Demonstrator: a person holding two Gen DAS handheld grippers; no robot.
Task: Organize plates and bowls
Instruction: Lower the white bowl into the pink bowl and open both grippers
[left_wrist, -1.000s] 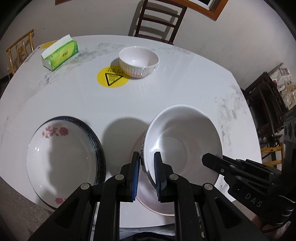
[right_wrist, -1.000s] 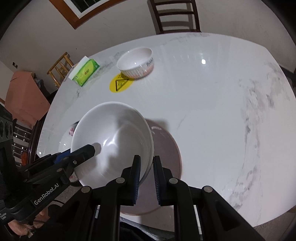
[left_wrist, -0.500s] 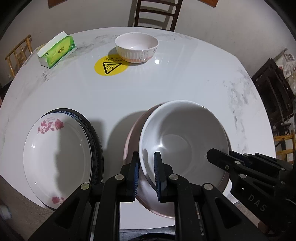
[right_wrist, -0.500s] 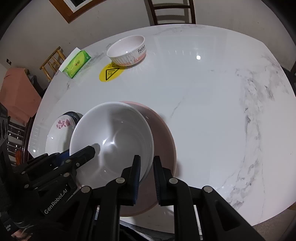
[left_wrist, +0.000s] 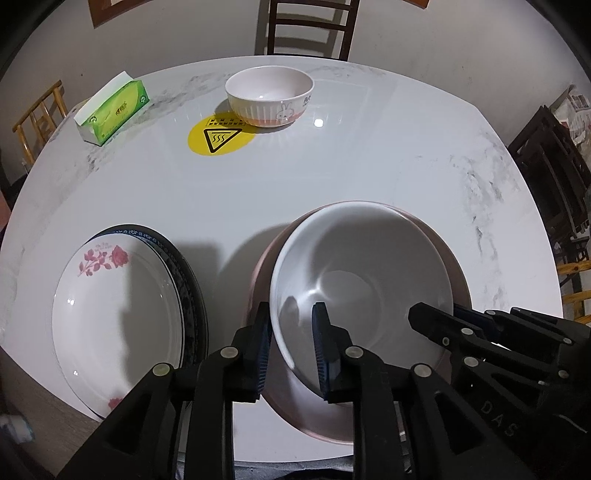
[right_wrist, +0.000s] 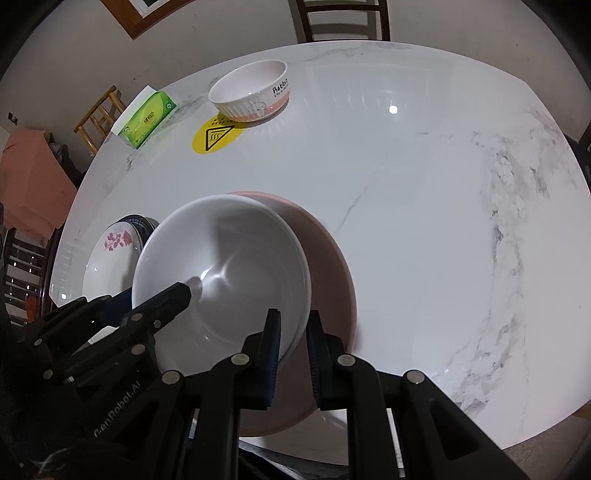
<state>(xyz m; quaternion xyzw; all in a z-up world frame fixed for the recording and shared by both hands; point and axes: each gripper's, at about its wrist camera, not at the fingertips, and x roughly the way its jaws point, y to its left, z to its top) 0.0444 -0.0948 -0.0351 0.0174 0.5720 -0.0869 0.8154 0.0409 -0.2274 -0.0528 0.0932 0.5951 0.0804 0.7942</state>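
A large white bowl (left_wrist: 365, 280) (right_wrist: 225, 269) sits inside a wider pink bowl (left_wrist: 458, 266) (right_wrist: 325, 258) near the table's front edge. My left gripper (left_wrist: 291, 328) is shut on the white bowl's left rim. My right gripper (right_wrist: 293, 332) is shut on its right rim. A floral plate (left_wrist: 110, 306) (right_wrist: 110, 254) lies on a dark-rimmed plate (left_wrist: 188, 280) to the left. A small rabbit bowl (left_wrist: 269, 96) (right_wrist: 251, 92) stands at the far side.
A green tissue box (left_wrist: 110, 107) (right_wrist: 147, 118) lies at the far left. A yellow warning sticker (left_wrist: 218, 136) (right_wrist: 214, 136) is beside the rabbit bowl. A chair (left_wrist: 306, 29) stands behind the white marble table (left_wrist: 332, 177) (right_wrist: 424, 206).
Both grippers have lowered the white bowl into the pink bowl and moved closer over the table. Both keep their hold on the rim.
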